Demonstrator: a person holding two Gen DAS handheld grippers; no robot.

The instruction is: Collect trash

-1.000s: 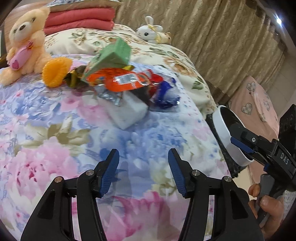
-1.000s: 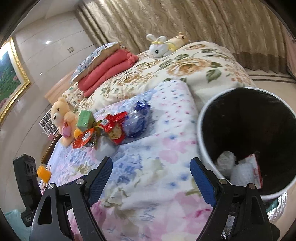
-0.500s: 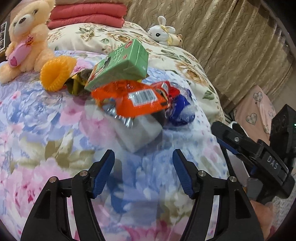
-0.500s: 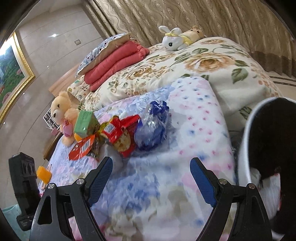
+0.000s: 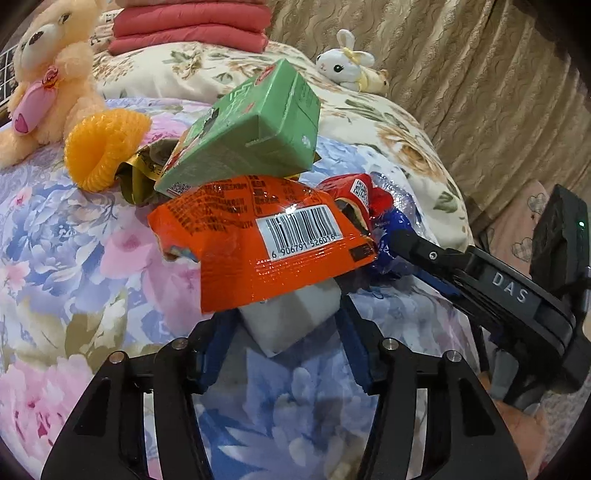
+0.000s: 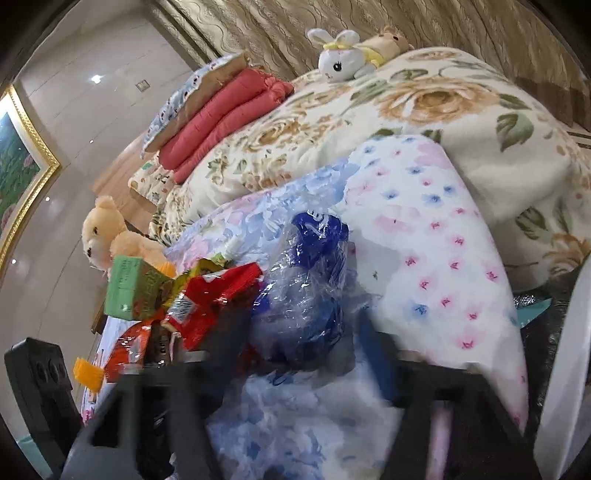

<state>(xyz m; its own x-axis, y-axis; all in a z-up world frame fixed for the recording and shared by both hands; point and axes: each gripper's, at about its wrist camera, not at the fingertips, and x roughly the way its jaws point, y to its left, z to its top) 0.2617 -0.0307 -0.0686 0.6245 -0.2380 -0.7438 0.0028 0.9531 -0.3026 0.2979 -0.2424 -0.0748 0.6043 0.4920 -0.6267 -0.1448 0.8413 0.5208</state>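
A trash pile lies on the floral bedspread. It holds a green carton, an orange wrapper, a red wrapper, a white foam block and a blue-and-clear plastic bag. My left gripper is open with its fingers on either side of the white block. My right gripper is open and blurred, its fingers flanking the plastic bag; it also shows in the left wrist view. The white rim of the trash bin shows at the right edge.
A teddy bear, an orange ruffled ring, folded red blankets and a white bunny toy sit further back on the bed. Curtains hang behind. The bed edge drops off at the right.
Both grippers have moved forward into the trash pile. The left now straddles the white block, the right the plastic bag. The bin has slid to the right edge of the right view.
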